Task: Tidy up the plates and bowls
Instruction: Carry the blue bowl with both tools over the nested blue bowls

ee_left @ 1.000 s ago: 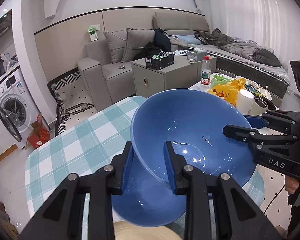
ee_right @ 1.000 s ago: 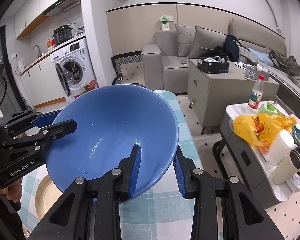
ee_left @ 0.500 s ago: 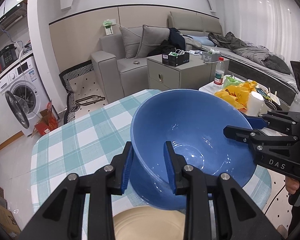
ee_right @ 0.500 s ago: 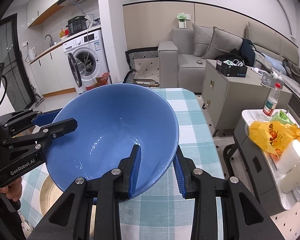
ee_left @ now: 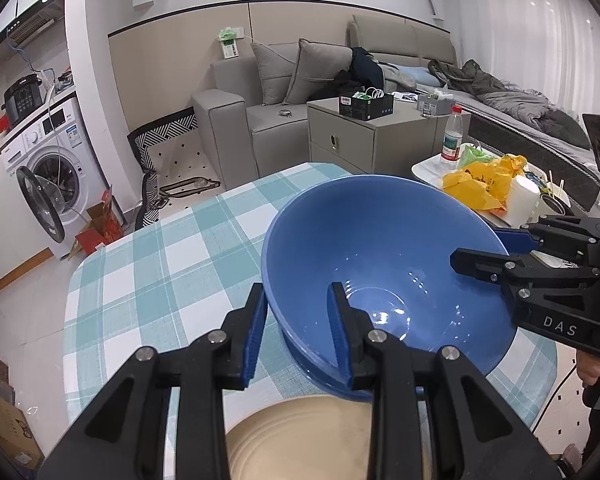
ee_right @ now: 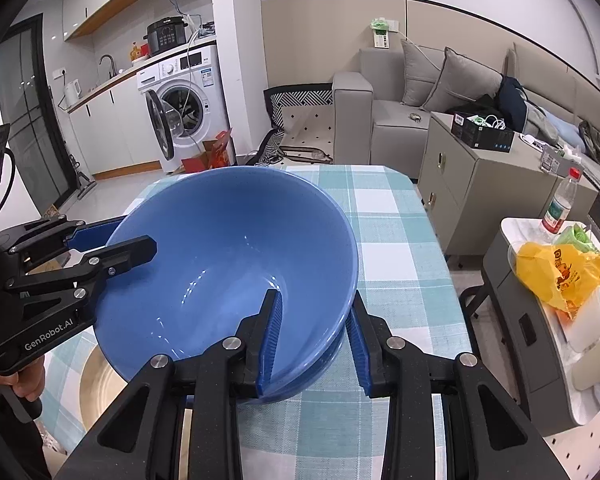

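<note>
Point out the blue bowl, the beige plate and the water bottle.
blue bowl (ee_left: 380, 248): left wrist view, inner wall.
beige plate (ee_left: 300, 440): left wrist view, bare face.
water bottle (ee_right: 558, 204): right wrist view, label.

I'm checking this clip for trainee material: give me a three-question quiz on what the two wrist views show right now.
1. True or false: both the left gripper and the right gripper pinch the rim of the large glossy blue bowl.
2. Multiple choice: what lies on the teal-and-white checked tablecloth just below the left gripper? A) a round beige plate B) a glass cup C) a steel pot
3. Fill in: under the held bowl sits a second blue ____.

Key: 1 true, one finger inside and one outside the rim on each; 2 A; 3 bowl, though only its edge shows.
</note>
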Demonstrator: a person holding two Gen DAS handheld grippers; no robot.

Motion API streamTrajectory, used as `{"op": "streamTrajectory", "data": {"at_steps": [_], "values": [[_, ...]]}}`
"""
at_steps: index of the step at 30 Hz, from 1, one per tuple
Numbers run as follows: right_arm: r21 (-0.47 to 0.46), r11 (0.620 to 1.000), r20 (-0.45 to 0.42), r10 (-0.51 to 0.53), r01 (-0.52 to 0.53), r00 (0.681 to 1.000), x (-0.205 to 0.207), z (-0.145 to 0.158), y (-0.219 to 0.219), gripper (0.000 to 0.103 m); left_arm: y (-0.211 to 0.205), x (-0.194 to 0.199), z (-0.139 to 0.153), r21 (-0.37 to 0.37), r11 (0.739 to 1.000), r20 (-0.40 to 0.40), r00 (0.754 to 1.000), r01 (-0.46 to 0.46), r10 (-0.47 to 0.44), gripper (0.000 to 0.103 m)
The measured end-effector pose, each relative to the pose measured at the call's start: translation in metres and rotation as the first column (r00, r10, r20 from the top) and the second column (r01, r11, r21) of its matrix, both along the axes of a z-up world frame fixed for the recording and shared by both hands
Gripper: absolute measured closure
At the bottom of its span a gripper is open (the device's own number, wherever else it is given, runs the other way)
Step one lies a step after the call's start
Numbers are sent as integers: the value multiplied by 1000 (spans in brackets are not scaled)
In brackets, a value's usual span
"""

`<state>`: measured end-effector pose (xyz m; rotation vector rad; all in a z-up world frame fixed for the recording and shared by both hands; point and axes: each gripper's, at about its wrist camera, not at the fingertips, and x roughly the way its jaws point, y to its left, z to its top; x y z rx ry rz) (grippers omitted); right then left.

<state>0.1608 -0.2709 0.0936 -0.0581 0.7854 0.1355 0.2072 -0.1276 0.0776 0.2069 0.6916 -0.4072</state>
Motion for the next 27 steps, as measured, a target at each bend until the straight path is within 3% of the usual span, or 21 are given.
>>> {"op": "streamTrajectory", "data": {"at_steps": [27], "values": [[-31,999,-56,5,-7,998,16,-33,-1,70,-1,13,-29,31,999,-44,999,-10,12,74]]}}
